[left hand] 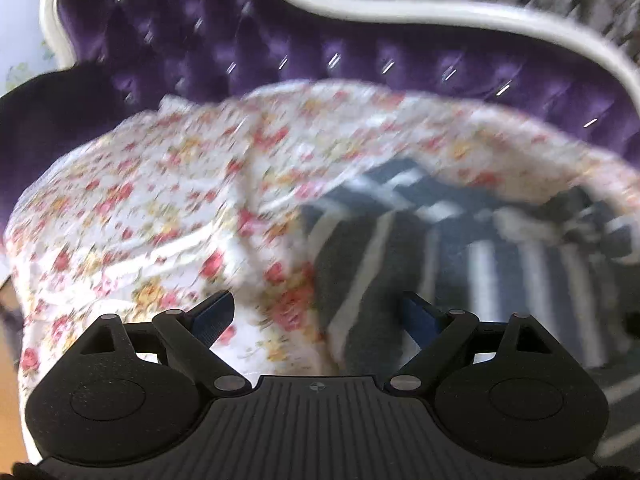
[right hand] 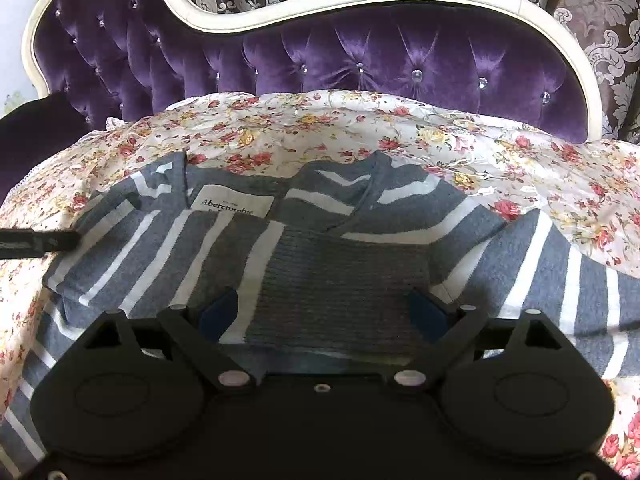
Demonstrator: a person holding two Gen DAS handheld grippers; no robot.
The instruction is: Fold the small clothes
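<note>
sofa: purple tufted back [right hand: 360, 60] with a cream frame; patterned curtain [right hand: 600, 8] behind it
cover: floral sheet [right hand: 320, 128] spread over the seat
sweater: grey and white striped sweater [right hand: 344, 272] lying on the sheet, neck label facing up, partly folded in
right gripper [right hand: 322, 312]: fingers spread wide over the ribbed hem; holding nothing
left gripper [left hand: 318, 312]: wide too; empty; above the sweater's edge, view's pretty blurry

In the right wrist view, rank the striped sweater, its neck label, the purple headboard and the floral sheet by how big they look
1. striped sweater and floral sheet: too close to separate, and the sweater's nearness inflates it.
2. purple headboard, slightly smaller.
3. neck label, clearly smallest.
</note>
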